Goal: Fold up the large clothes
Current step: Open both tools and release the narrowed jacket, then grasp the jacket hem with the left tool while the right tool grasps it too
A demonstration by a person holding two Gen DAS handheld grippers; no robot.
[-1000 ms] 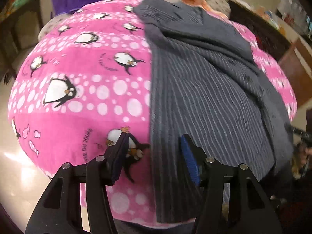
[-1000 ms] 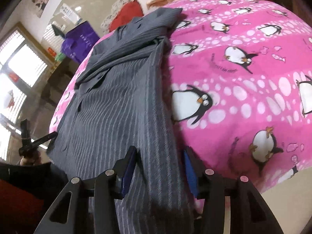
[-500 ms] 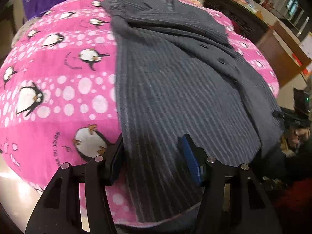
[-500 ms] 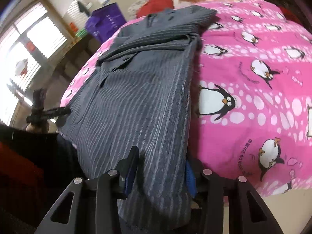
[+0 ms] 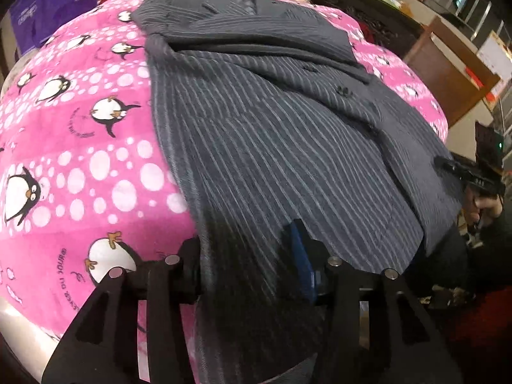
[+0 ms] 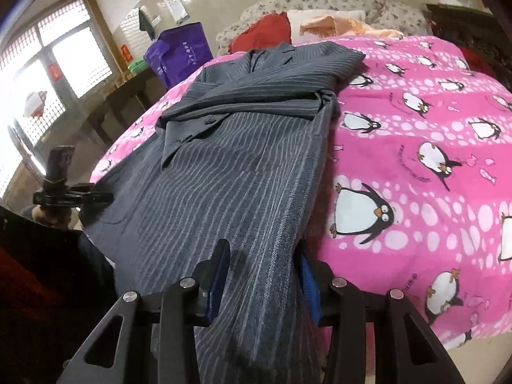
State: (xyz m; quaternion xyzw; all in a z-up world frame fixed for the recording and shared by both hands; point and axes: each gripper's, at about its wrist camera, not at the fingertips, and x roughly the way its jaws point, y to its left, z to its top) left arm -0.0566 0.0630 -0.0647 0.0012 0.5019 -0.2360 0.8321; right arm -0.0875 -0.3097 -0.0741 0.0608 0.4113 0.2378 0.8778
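Note:
A grey pinstriped coat (image 5: 272, 128) lies lengthwise on a pink penguin blanket (image 5: 80, 160), collar at the far end. My left gripper (image 5: 246, 252) is at the hem's left side. Its jaws are closing, with the coat's edge bunched between them and against both pads. In the right wrist view the coat (image 6: 240, 166) runs away from me across the blanket (image 6: 416, 128). My right gripper (image 6: 262, 262) is shut on the hem's right edge, which rises gathered between the blue pads. Each view shows the other gripper at the opposite hem corner: the right gripper (image 5: 470, 176) and the left gripper (image 6: 70, 195).
A purple bag (image 6: 182, 51) stands beyond the blanket's far left. A red cushion (image 6: 262, 32) and an orange cloth (image 6: 336, 25) lie past the collar. Dark wooden furniture (image 5: 368, 16) stands at the far right of the left wrist view. A bright window (image 6: 48, 64) is at the left.
My left gripper slid from the blanket beside the coat onto the hem, and its jaws narrowed around the cloth. My right gripper rolled and lifted the hem edge slightly.

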